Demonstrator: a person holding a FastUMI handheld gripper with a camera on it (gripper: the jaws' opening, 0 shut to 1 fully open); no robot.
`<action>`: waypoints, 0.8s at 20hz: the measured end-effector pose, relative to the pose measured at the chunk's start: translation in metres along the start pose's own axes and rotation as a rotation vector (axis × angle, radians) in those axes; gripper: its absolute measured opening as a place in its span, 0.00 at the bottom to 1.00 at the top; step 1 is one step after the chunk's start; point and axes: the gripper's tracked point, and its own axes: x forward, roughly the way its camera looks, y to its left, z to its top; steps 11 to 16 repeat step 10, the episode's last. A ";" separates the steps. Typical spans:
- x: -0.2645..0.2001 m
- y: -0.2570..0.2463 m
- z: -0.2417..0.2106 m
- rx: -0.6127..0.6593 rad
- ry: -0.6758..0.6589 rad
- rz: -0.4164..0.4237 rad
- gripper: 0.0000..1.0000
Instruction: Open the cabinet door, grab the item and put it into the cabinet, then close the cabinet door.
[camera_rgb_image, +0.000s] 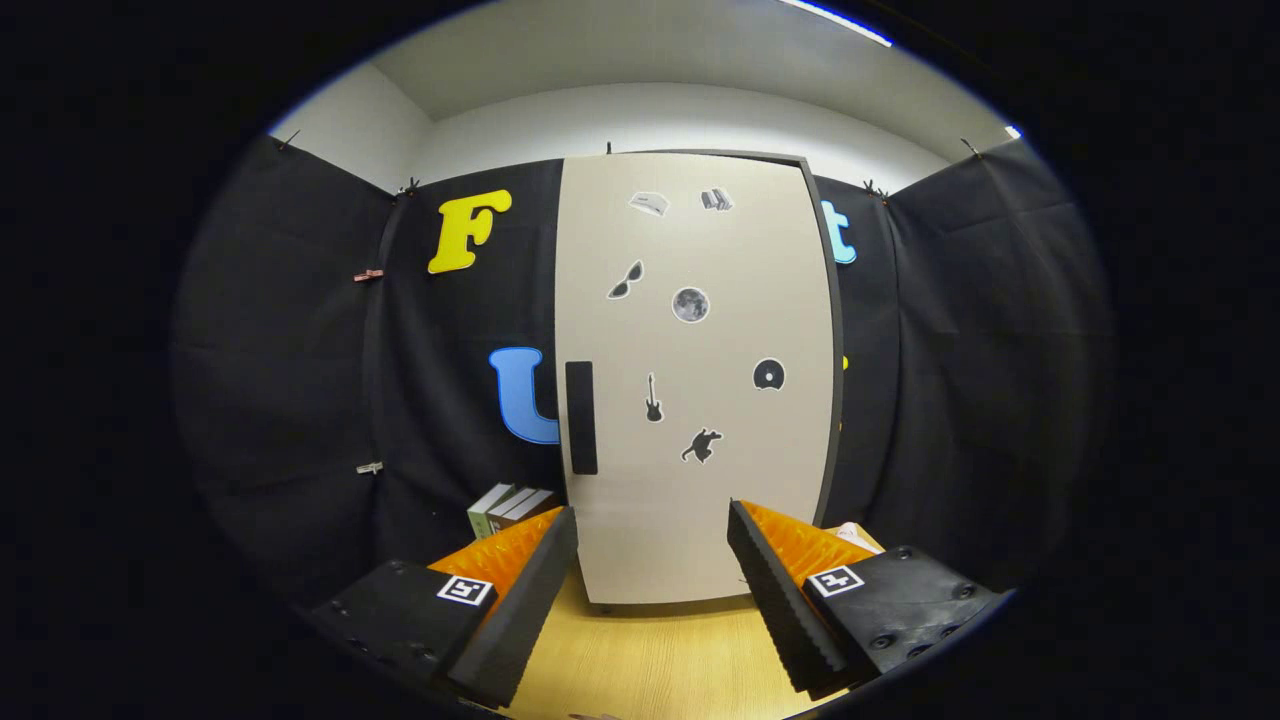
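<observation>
The gripper camera looks level along its spread fingers (520, 590), close to the closed cabinet door (695, 380), just above the table (650, 660).

Cabinet door (695, 380) hides the cabinet's inside; books (505, 508) half hidden behind a finger (520, 590)

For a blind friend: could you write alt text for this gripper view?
A closed beige cabinet door with small stickers and a black handle stands on a wooden table, just beyond the open, empty claw. Some books stand beside the cabinet.
</observation>
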 end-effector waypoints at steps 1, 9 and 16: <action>-0.001 0.001 -0.001 -0.001 0.002 0.003 0.98; -0.009 -0.008 0.002 0.000 -0.001 0.010 0.98; -0.007 -0.005 0.003 -0.001 -0.002 0.010 0.98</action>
